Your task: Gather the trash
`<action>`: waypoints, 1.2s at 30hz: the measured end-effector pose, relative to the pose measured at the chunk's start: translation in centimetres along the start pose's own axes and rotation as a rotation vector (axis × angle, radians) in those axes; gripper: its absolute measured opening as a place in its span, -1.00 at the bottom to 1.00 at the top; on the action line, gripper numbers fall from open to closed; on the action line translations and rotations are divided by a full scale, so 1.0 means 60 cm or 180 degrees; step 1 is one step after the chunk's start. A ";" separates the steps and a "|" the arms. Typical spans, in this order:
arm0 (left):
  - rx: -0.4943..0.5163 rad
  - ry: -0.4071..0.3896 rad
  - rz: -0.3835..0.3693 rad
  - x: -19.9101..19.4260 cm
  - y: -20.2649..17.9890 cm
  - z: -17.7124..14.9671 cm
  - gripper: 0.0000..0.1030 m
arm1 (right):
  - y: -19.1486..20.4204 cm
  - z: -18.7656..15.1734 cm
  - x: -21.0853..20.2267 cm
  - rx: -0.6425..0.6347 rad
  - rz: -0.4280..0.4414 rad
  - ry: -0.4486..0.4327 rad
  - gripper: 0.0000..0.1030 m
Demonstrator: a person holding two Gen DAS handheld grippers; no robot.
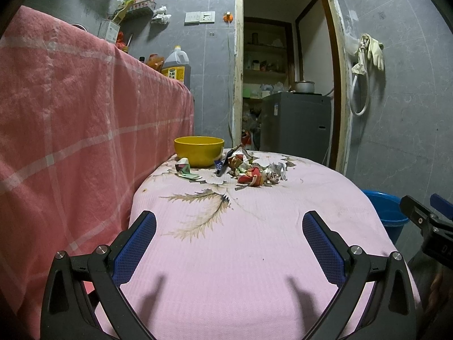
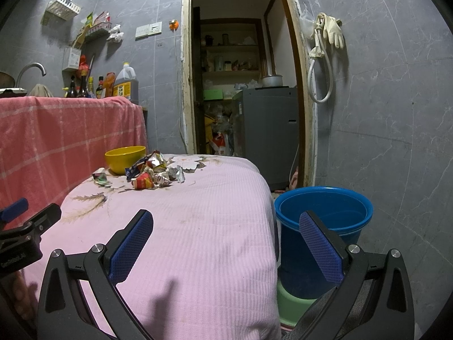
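A heap of crumpled wrappers and paper scraps (image 1: pixel 249 168) (image 2: pixel 154 171) lies at the far end of a table under a pink flowered cloth (image 1: pixel 254 240) (image 2: pixel 198 212). A yellow bowl (image 1: pixel 199 150) (image 2: pixel 125 158) stands just left of the heap, and one loose wrapper (image 1: pixel 184 168) (image 2: pixel 100 178) lies in front of the bowl. My left gripper (image 1: pixel 229 226) hovers open over the near part of the table, holding nothing. My right gripper (image 2: pixel 226 226) is open too, above the table's right edge. A blue bucket (image 2: pixel 322 218) (image 1: pixel 388 212) stands on the floor to the right of the table.
A counter draped in a pink checked cloth (image 1: pixel 85 113) (image 2: pixel 65 141) rises along the left, with bottles and an oil jug (image 2: pixel 126 83) on top. An open doorway (image 2: pixel 240 85) with a grey appliance (image 2: pixel 266 136) lies beyond the table. A green basin (image 2: pixel 294 306) sits under the bucket.
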State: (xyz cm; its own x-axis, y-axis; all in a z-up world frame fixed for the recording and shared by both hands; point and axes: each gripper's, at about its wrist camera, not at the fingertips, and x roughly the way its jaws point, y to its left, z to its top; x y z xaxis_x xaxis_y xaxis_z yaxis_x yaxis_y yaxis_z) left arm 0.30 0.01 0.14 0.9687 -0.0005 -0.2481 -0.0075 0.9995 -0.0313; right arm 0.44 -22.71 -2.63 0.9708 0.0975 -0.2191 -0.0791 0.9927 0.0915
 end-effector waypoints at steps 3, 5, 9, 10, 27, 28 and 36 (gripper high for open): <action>0.0002 -0.0011 0.0008 0.006 -0.001 0.004 0.97 | 0.005 0.003 0.006 -0.0002 0.0015 0.0009 1.00; 0.0013 -0.0039 0.0003 0.008 -0.003 0.017 0.97 | 0.006 0.017 0.004 -0.0020 0.0043 -0.0037 1.00; 0.0048 -0.0142 0.0026 0.019 0.005 0.043 0.97 | 0.025 0.051 0.017 -0.0098 0.0154 -0.0239 1.00; 0.0038 -0.0169 0.0039 0.025 0.010 0.055 0.97 | 0.027 0.060 0.023 -0.0112 0.0179 -0.0275 1.00; -0.0088 -0.0306 0.0432 0.167 0.106 0.158 0.97 | 0.082 0.187 0.232 -0.0209 0.0689 -0.0319 1.00; -0.0091 -0.0318 0.0465 0.176 0.111 0.162 0.97 | 0.087 0.191 0.245 -0.0212 0.0720 -0.0269 1.00; 0.0041 0.0174 0.0535 0.276 0.140 0.162 0.93 | 0.121 0.172 0.363 -0.0218 0.1018 0.0510 0.74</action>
State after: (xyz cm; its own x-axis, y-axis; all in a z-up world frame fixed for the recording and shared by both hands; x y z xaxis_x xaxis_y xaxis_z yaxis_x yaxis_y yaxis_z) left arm 18.69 8.68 5.17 0.9392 0.1652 -0.3011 -0.1646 0.9860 0.0274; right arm 23.35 -14.13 3.30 0.8472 0.4084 -0.3399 -0.3932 0.9121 0.1160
